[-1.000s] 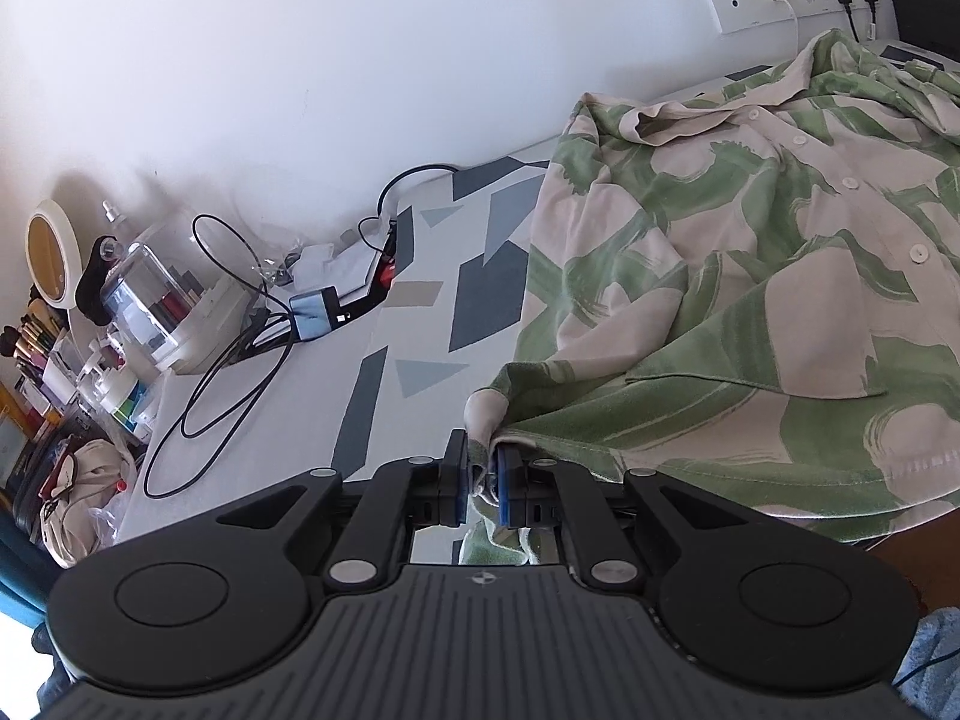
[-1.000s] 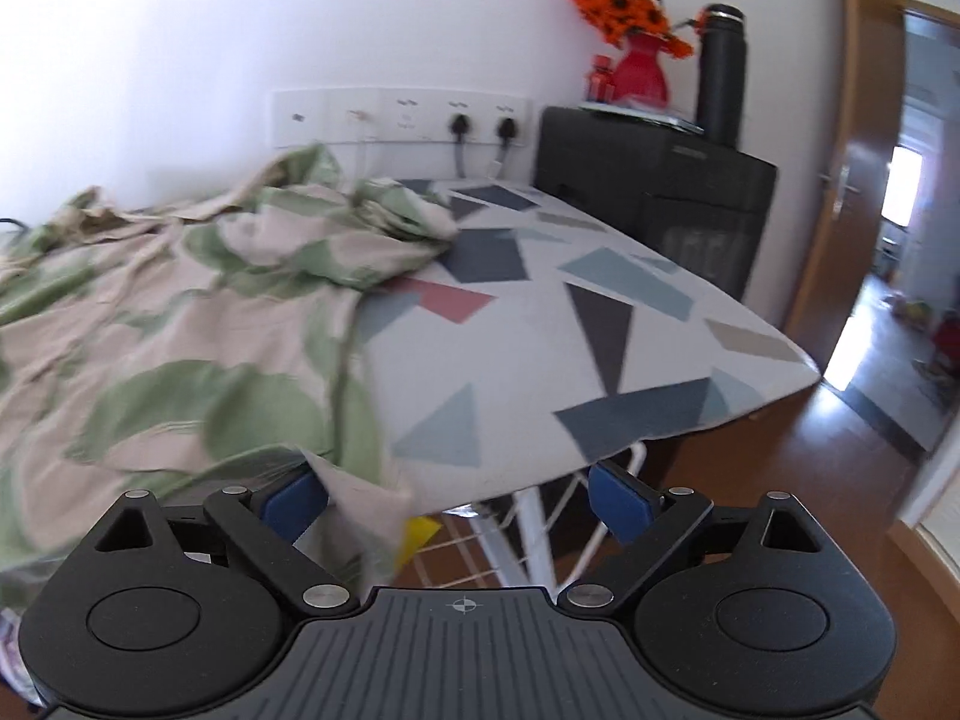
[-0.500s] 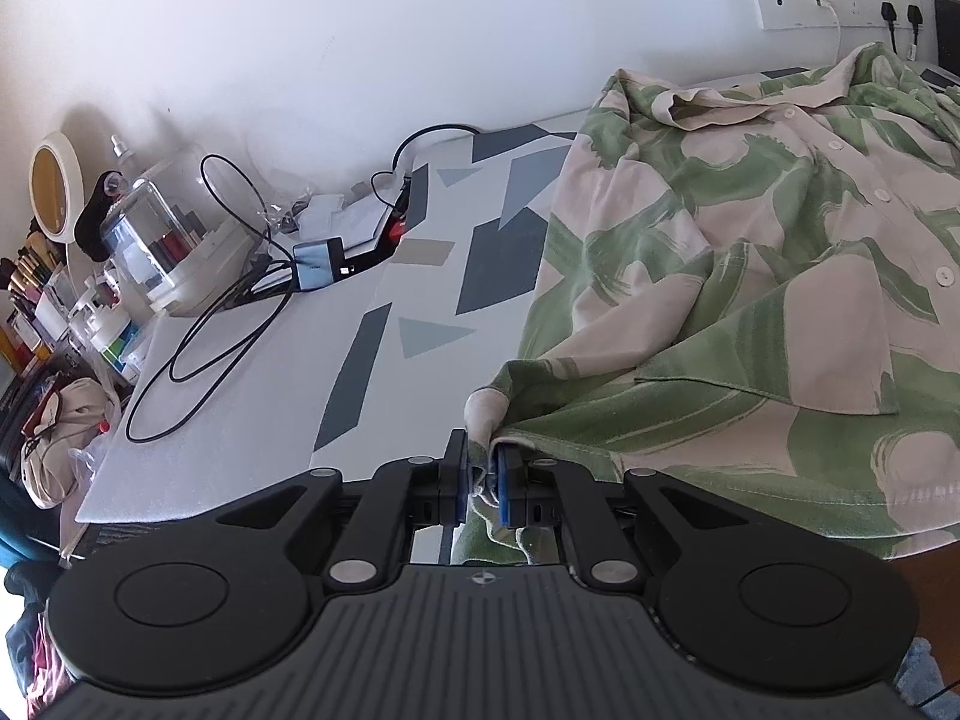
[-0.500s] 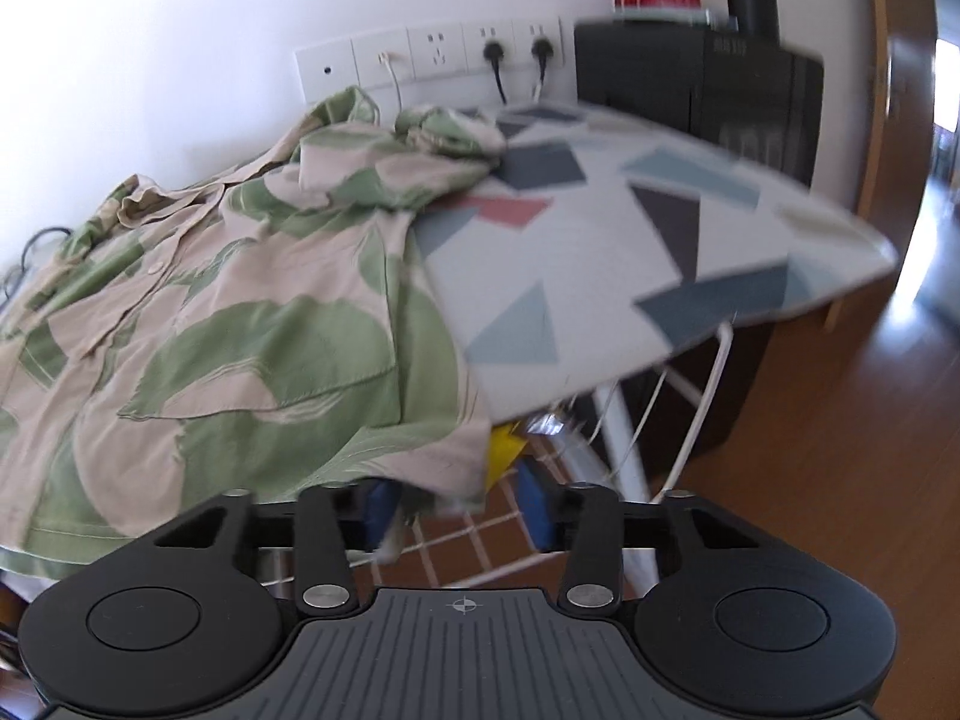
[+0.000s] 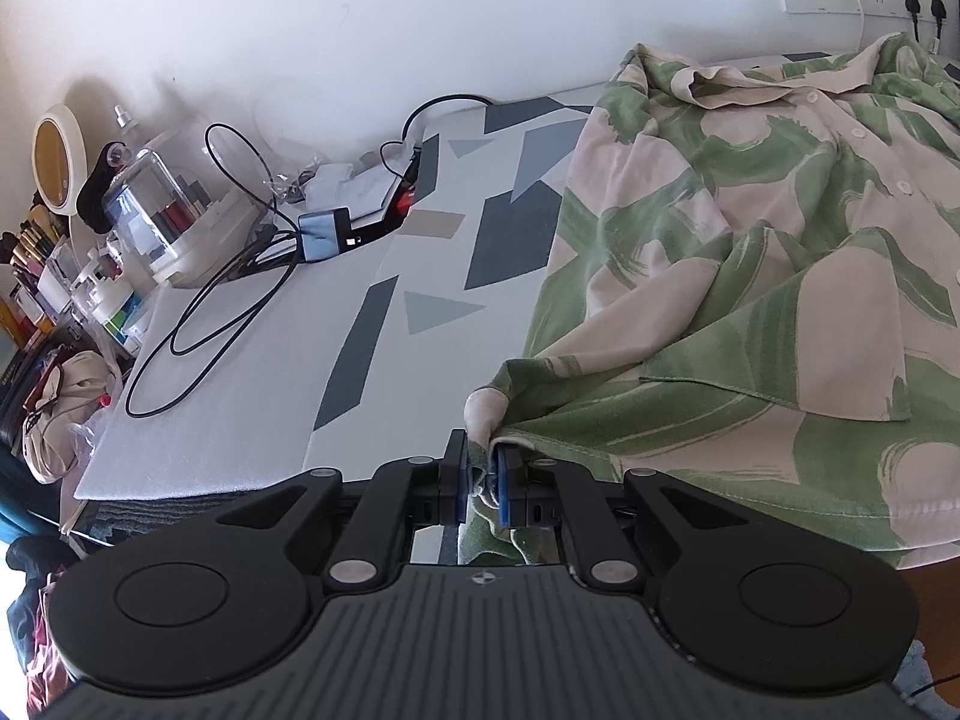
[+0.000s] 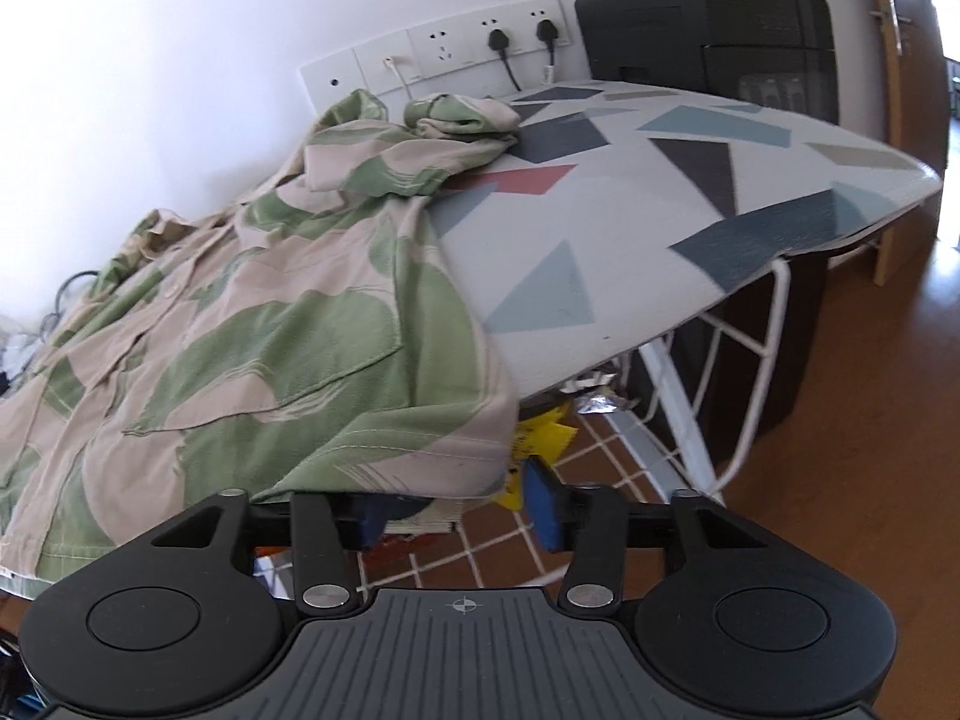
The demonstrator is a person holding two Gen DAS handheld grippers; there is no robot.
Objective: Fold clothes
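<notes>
Because the shirt (image 5: 750, 276) sprawls over the ironing board (image 6: 690, 228) ahead, my left fingers (image 5: 483, 483) pinch its near hem corner taut, while my right fingers (image 6: 462, 510) are closing below the overhanging hem, not gripping.

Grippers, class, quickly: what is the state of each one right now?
Left gripper: shut on the shirt hem corner.
Right gripper: jaws closing, still apart, just below the shirt hem; nothing gripped.

Bright daylight, soft shadows; strong fisheye bending at edges (corners vignetted); slight blur far right.
</notes>
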